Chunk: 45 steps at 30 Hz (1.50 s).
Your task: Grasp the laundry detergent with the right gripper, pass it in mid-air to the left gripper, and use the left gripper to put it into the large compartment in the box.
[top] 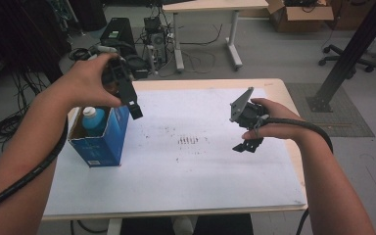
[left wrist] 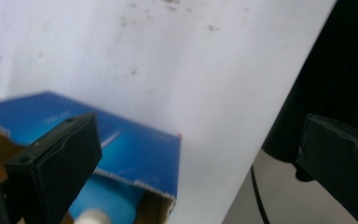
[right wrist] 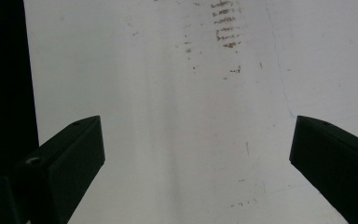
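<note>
An open blue carton stands on the left of the white table top, with a bottle upright inside it. My left gripper hovers just above the carton's right rim, open, nothing between its jaws. In the left gripper view the carton lies below the open left gripper, with the bottle's pale cap at the bottom edge. My right gripper hangs over the table's right half, open and empty. Bare white surface spreads below the right gripper.
Dark smudges mark the table's middle. On the floor behind stand a computer tower, cables, a second desk, a cardboard box and an office chair base. A black post rises at the right.
</note>
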### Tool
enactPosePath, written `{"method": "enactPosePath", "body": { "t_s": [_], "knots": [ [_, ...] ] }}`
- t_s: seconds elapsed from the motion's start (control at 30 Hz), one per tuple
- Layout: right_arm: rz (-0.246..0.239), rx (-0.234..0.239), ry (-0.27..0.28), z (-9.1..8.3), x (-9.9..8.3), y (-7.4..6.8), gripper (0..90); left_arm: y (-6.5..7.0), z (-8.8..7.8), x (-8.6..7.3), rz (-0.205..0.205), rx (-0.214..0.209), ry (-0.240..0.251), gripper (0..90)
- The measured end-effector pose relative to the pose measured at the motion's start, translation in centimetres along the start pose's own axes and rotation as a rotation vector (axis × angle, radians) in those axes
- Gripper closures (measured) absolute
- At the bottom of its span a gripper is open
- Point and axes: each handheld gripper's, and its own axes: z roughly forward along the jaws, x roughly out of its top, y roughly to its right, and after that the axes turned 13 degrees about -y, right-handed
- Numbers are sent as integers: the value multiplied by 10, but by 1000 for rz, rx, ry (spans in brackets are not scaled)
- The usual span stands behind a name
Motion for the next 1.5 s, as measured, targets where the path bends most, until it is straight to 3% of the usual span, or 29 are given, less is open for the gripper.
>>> {"method": "enactPosePath", "body": {
  "t_s": [0.17, 0.23, 0.47, 0.67, 0.93, 1.5],
  "knots": [
    [-13, 13, -28, 0, 6, 1, 32, 14, 5, 14, 147, 9, -17, 2],
    [-17, 16, -40, 0, 9, 1, 31, 19, 9, 17, 193, 38, -27, 2],
    [-31, 39, -108, 4, 13, 4, 33, 19, 37, 26, 259, 19, -95, 2],
    [-33, 56, -143, 7, 15, 8, 35, 16, 55, 31, 281, 2, -105, 2],
    [-41, 61, -156, 9, 19, 12, 35, 12, 65, 31, 279, -15, -99, 2],
    [-46, 62, -161, 11, 26, 11, 35, 12, 69, 25, 282, -30, -75, 2]
  ]
}}
